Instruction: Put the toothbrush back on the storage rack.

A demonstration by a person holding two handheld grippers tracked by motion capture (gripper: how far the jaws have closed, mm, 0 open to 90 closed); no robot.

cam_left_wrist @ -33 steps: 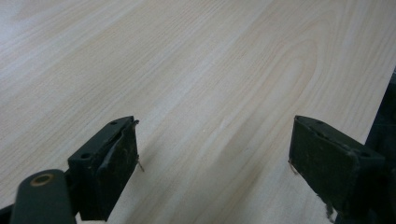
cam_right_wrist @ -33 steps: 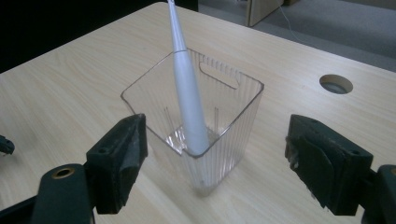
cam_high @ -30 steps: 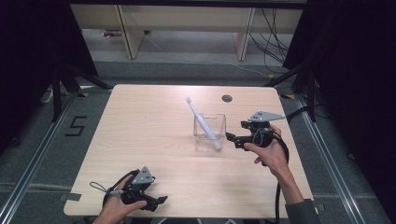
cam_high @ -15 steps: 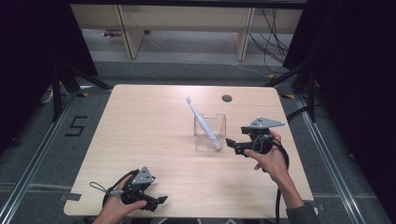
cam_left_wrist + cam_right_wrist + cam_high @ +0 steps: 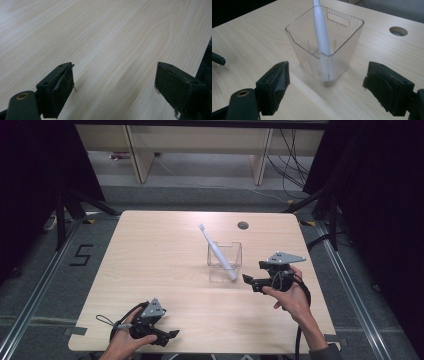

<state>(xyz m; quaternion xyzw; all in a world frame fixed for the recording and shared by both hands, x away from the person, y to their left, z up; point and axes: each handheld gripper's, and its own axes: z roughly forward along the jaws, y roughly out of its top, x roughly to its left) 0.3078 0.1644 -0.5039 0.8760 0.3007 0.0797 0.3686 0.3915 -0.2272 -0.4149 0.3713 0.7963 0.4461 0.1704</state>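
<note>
A clear plastic container (image 5: 225, 261) with ribbed walls stands upright on the light wooden table (image 5: 150, 270), a little right of the table's middle. A white electric toothbrush (image 5: 217, 252) leans inside it, its thick handle down in the near corner and its brush head sticking out over the far left rim. In the right gripper view the container (image 5: 325, 53) sits just ahead of the jaws, with the toothbrush (image 5: 321, 30) rising through it. The right gripper (image 5: 251, 281) is held just beside the container's right side, its jaws spread wide and holding nothing, apart from the container. The left gripper (image 5: 170, 336) rests near the table's front edge, well apart from the container; its jaws are also spread, with bare wood between them.
</note>
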